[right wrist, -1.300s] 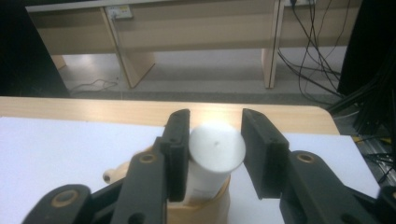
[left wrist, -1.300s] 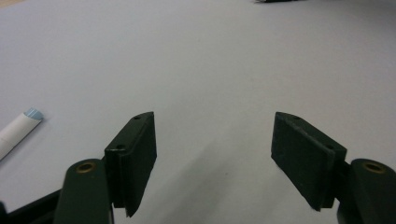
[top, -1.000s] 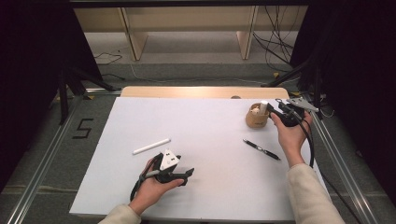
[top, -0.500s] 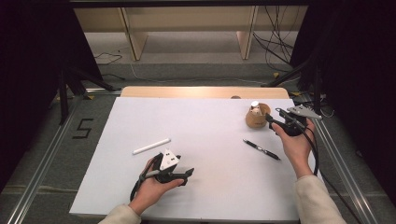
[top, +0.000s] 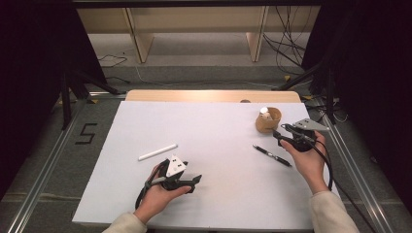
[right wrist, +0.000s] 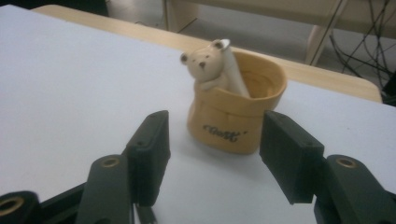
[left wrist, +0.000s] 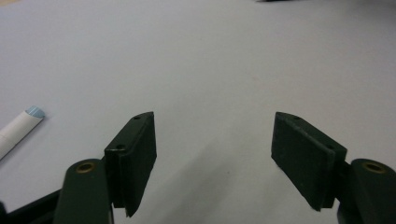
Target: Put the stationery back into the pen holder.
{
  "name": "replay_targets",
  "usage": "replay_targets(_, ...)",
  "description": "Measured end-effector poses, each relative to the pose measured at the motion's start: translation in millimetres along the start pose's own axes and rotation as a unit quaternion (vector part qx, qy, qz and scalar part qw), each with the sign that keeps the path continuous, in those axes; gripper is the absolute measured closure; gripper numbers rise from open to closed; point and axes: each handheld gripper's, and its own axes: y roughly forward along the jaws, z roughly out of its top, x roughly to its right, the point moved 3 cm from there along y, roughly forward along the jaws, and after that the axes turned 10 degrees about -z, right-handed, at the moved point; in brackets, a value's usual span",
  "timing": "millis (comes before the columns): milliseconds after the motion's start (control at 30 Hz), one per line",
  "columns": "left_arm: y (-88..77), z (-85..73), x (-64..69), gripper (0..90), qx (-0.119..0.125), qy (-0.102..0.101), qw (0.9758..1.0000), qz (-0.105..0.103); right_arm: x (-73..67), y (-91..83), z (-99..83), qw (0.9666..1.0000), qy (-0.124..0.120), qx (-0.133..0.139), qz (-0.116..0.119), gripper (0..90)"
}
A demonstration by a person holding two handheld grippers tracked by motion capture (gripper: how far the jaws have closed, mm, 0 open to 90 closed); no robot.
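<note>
Bright white table [top: 218,141], dark surroundings, soft blurry close-ups.

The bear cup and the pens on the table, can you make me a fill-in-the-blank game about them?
1. A little ____ figure peeks over the rim of the tan cup.
2. The white pen lies on the table nearest the ____ gripper.
3. The black pen lies ____ the cup, not in it.
4. The right gripper has its jaws ____, with nothing between them.

Missing words: bear; left; outside; open
</note>
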Motion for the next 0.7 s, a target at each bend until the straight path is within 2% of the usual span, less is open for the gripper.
replay_targets(133, 0.2, -0.3, -0.4, 30.8, 0.000, 0.000, 1.0000, 0.000, -4.2, -1.1, -5.9, 0.9996, -0.018, -0.014, 0.017, 46.1)
replay_targets(333, 0.4, -0.4, -0.7, 30.7, 0.000, 0.001, 1.0000, 0.000, -8.1, -1.6, -16.7, 0.9973, -0.042, -0.038, 0.047, 50.5)
replay_targets(500, 0.7, -0.7, -0.6, 30.6, 0.000, 0.000, 1.0000, 0.000, -9.4, -2.2, -24.3, 0.9939, -0.062, -0.063, 0.065, 53.1)
replay_targets(700, 0.6, -1.0, -0.6, 30.5, -0.002, 0.001, 1.0000, -0.001, -9.6, -1.6, -37.3, 0.9895, -0.074, -0.097, 0.078, 54.9)
